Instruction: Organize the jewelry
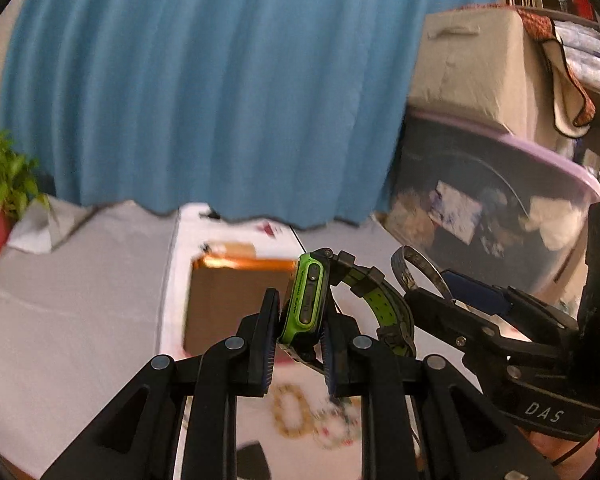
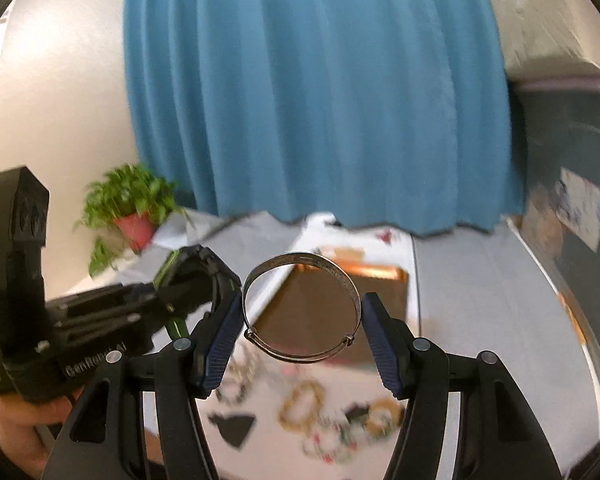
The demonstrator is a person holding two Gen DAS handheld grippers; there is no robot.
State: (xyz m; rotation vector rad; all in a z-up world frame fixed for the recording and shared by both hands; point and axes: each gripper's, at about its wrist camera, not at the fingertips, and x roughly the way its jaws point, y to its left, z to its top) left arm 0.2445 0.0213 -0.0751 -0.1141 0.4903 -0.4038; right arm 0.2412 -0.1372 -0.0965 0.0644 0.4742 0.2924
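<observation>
My left gripper (image 1: 298, 320) is shut on a green and black watch (image 1: 306, 300), held up above the table; its strap (image 1: 388, 304) curls to the right. My right gripper (image 2: 300, 312) is shut on a silver bangle (image 2: 300, 308), also held in the air. The bangle shows in the left wrist view (image 1: 416, 270) just right of the watch. The left gripper with the watch shows in the right wrist view (image 2: 188, 276) at the left. A brown jewelry box (image 1: 236, 300) (image 2: 332, 304) stands on the white cloth beyond both grippers. Several bead bracelets (image 2: 328, 420) (image 1: 296, 412) lie below, blurred.
A blue curtain (image 1: 220, 80) hangs behind the table. A potted plant (image 2: 132, 208) stands at the far left. A clear storage bin with a purple lid (image 1: 492, 192) and a covered box (image 1: 472, 60) stand at the right. A dark flat piece (image 2: 236, 426) lies near the bracelets.
</observation>
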